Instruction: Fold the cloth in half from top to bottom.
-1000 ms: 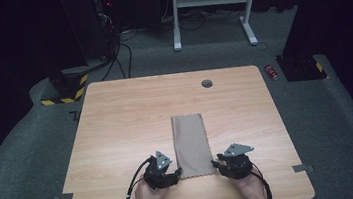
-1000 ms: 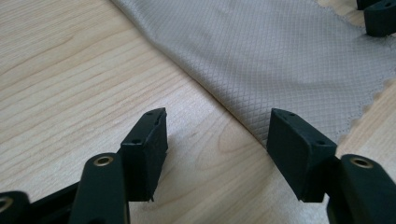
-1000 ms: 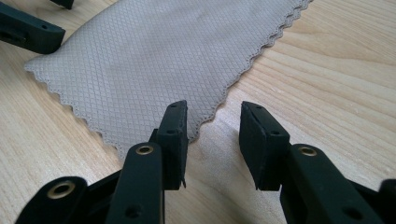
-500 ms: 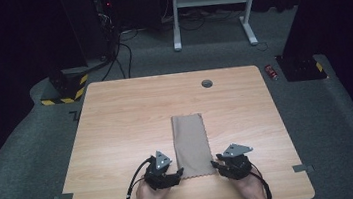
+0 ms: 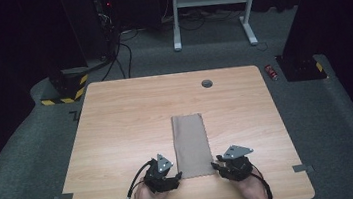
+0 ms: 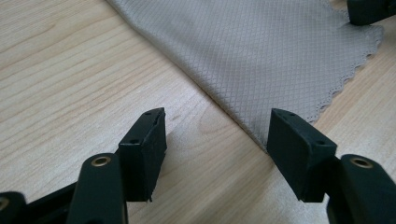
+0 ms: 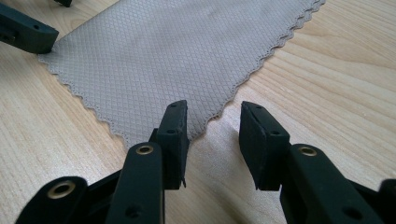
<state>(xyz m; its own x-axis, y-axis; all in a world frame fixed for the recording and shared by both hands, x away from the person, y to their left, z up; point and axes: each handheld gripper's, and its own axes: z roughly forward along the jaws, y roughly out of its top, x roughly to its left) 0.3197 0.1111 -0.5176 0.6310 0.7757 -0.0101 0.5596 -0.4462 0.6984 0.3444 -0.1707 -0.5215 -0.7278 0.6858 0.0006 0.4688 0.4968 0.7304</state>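
1. Here we have a folded grey cloth [image 5: 190, 144] lying flat on the wooden table [image 5: 117, 126], its long axis running away from us and its near short edge between the two grippers.
2. Our left gripper [image 6: 215, 135] sits at the cloth's near left corner. Its jaws have just been closing a little from a wider gape, yet they stand apart and released — the corner lies just by the right-hand pad, with bare wood in the gap.
3. Our right gripper [image 7: 212, 125] sits at the near right corner, jaws parted more narrowly. The scalloped corner lies at the inner jaw, and nothing is pinched.
4. The step in hand looks to us like taking both near corners for another fold.
5. To do it well, we should slide each lower pad under the edge and catch every layer — the scalloped edges show more than one.
6. We should close both grippers together, so the edge stays straight.
7. Then we lift low and level, keeping the far end flat on the table.
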